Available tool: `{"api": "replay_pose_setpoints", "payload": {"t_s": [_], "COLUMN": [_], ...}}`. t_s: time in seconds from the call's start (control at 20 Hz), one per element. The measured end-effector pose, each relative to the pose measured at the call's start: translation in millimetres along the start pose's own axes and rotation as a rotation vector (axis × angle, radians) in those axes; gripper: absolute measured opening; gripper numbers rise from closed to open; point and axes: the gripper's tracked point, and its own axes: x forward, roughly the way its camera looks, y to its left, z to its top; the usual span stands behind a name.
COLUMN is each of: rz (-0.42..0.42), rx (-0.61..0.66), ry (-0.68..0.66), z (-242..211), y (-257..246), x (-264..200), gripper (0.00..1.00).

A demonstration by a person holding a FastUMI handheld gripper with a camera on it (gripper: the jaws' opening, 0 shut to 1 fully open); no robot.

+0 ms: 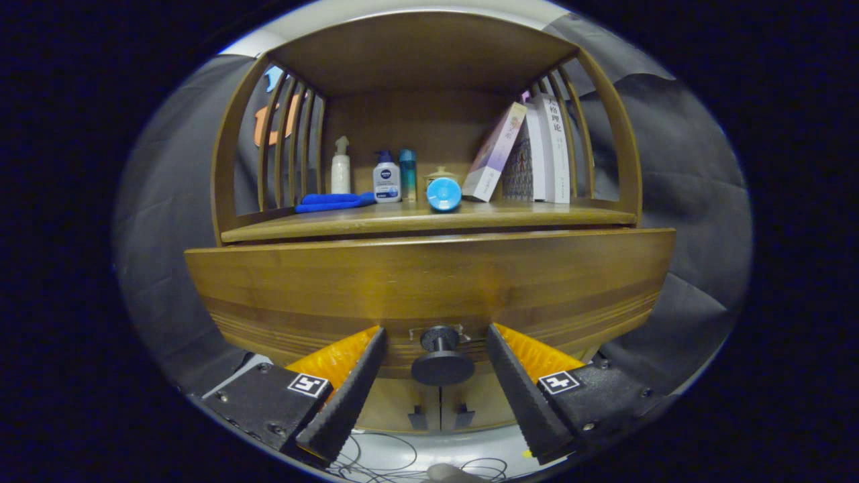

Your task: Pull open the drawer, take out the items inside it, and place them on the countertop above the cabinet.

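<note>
The wooden drawer front spans the cabinet just ahead of me, and its inside is hidden. Its black round knob sticks out toward me, low on the front. My gripper is open, with the knob between the two fingers and neither black pad touching it. The countertop lies above the drawer, under an arched wooden shelf.
On the countertop stand a folded blue cloth, a white spray bottle, a pump bottle, a teal bottle, a blue-capped container lying down and leaning books. Two cabinet doors with small handles sit below the drawer. Cables lie on the floor.
</note>
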Motion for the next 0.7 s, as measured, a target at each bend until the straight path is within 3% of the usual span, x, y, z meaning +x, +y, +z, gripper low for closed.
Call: {"api": "replay_pose_setpoints", "payload": {"t_s": [0.7], "rz": [0.006], "rx": [0.020], "ry": [0.044], "z": [6], "y": [3], "x": [36], "gripper": [0.99]}}
